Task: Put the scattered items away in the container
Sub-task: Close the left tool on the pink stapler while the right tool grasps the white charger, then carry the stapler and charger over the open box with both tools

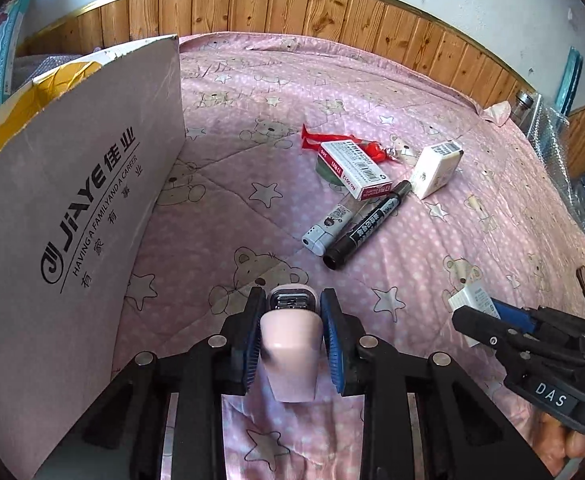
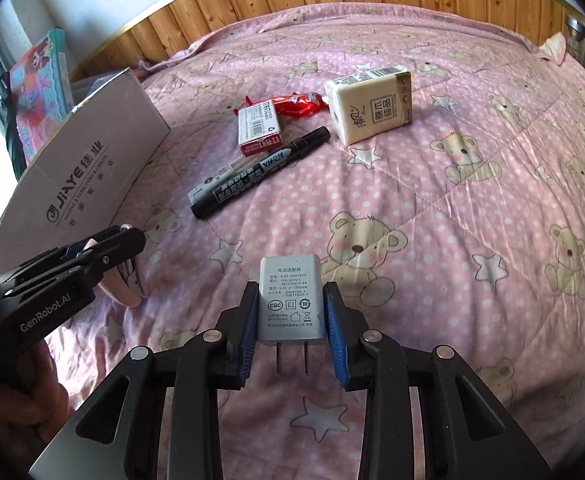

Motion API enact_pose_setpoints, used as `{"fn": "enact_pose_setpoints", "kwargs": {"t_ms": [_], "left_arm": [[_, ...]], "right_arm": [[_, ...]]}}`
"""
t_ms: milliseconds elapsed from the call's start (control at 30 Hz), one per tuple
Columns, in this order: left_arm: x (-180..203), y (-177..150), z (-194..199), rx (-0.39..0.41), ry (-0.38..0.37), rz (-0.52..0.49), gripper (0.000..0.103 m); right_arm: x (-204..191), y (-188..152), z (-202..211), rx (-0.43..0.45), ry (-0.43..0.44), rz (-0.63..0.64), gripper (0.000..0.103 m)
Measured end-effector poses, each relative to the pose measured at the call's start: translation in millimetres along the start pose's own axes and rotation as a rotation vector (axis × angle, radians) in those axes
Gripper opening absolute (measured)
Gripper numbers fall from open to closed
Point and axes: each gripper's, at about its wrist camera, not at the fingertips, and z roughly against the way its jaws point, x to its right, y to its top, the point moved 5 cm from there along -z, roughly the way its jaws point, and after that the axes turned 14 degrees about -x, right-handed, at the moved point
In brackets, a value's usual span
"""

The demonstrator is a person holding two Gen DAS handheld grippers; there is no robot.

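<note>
While both loads are held:
Left gripper: clamped on pink stapler, rigid, light.
Right gripper: clamped on power adapter, flanks gripped.
Cardboard box: 10 o'clock.

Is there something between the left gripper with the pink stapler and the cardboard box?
Only the box's own near wall, standing upright to the left of the left gripper. The pink stapler must go over its top edge. Nothing else visible lies between them on the blanket.
</note>
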Motion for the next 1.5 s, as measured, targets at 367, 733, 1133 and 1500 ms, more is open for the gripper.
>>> {"fn": "enact_pose_setpoints", "kwargs": {"t_ms": [367,733,1133,1500], "left_arm": [[6,-13,36,0.053,-0.076,-0.023,0.029],[14,-25,73,0.113,-0.104,-0.039,0.029],[9,-32,108,0.142,-0.056,-0.027,0.029],[-6,-37,151,0.201,-0.083,-0.01,0.029]], "right_arm": [[-21,-26,27,0.04,-0.009,-0.006,0.033],[-40,-35,53,0.086,-0.024,0.027,0.033],[-74,-45,77,0.126,-0.031,0.079,0.033],[-112,-45,95,0.164,-0.042,0.136,0.033]]}}
